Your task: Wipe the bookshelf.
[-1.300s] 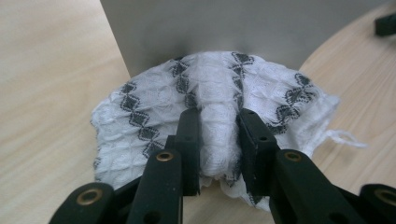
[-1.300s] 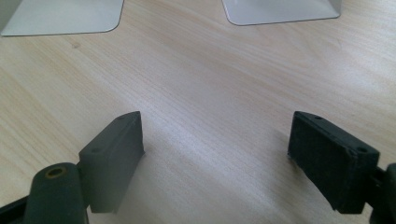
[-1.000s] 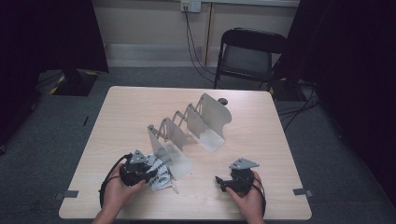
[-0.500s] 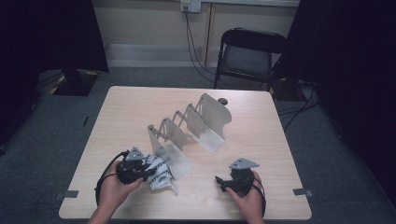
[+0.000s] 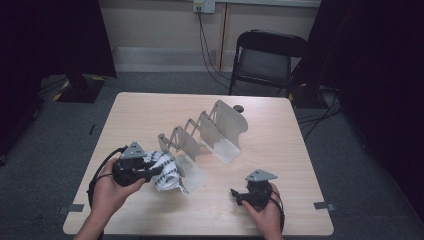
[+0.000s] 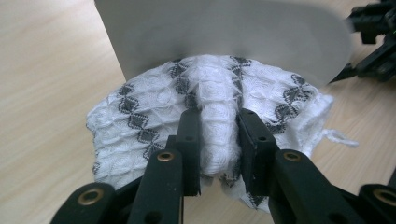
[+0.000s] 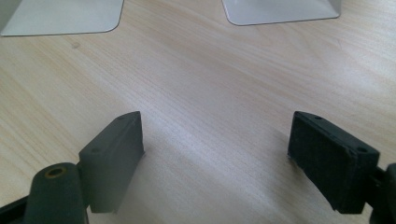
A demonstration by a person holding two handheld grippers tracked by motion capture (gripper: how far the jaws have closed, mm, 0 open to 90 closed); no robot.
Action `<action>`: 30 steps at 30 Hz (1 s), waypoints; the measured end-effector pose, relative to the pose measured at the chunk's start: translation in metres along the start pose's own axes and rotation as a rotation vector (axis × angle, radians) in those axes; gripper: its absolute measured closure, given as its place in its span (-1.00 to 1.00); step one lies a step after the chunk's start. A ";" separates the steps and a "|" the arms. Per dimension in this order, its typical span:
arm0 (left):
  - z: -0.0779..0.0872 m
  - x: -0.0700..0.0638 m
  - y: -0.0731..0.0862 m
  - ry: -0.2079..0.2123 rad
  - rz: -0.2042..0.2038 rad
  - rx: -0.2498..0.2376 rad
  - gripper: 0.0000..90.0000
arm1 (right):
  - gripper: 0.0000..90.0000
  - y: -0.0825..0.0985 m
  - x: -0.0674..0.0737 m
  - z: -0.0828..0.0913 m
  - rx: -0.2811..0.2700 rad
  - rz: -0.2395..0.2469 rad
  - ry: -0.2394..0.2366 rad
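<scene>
A white cloth (image 6: 219, 109) with a dark diamond pattern is bunched between the jaws of my left gripper (image 6: 218, 126), which is shut on a fold of it. In the high view the cloth (image 5: 167, 172) hangs off the left gripper (image 5: 156, 171), lifted just above the table beside the near end of a grey metal rack (image 5: 202, 135). A grey rack plate (image 6: 224, 35) stands right behind the cloth. My right gripper (image 7: 217, 140) rests low over bare wood, jaws wide open with nothing between them. It lies near the table's front right (image 5: 237, 196).
The rack's flat foot plates (image 7: 63, 16) lie ahead of the right gripper. A small dark knob (image 5: 239, 108) sits on the table behind the rack. A black folding chair (image 5: 267, 57) stands beyond the far edge. The wooden table (image 5: 150, 110) has bare room left of the rack.
My left gripper has risen with the cloth in it, lifting the cloth off the tabletop. The right gripper has stayed where it was.
</scene>
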State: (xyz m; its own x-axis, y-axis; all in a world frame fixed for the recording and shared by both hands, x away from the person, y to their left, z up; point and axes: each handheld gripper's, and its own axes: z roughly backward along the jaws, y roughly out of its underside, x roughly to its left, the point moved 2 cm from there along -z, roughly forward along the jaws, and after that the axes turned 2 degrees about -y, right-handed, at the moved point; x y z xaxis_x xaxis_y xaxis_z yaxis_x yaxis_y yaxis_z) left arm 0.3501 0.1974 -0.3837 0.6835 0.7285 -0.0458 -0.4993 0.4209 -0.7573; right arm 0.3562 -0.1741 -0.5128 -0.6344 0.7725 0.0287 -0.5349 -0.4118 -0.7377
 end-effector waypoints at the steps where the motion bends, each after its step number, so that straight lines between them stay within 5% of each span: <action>1: 0.004 0.000 -0.005 -0.003 -0.005 -0.005 0.61 | -0.62 0.000 0.000 0.000 0.000 0.000 0.000; 19: 0.042 0.004 -0.040 -0.047 -0.048 -0.122 0.61 | -0.62 0.000 0.000 0.000 0.000 0.000 0.000; 30: 0.010 0.007 -0.001 -0.014 -0.013 -0.044 0.60 | -0.62 0.000 0.000 0.000 0.000 0.000 0.000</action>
State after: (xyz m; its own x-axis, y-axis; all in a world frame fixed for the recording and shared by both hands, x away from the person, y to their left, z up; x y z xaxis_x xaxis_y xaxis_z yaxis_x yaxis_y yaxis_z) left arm 0.3499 0.2074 -0.3769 0.6818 0.7311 -0.0267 -0.4664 0.4063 -0.7857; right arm 0.3562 -0.1741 -0.5128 -0.6343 0.7726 0.0287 -0.5349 -0.4118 -0.7378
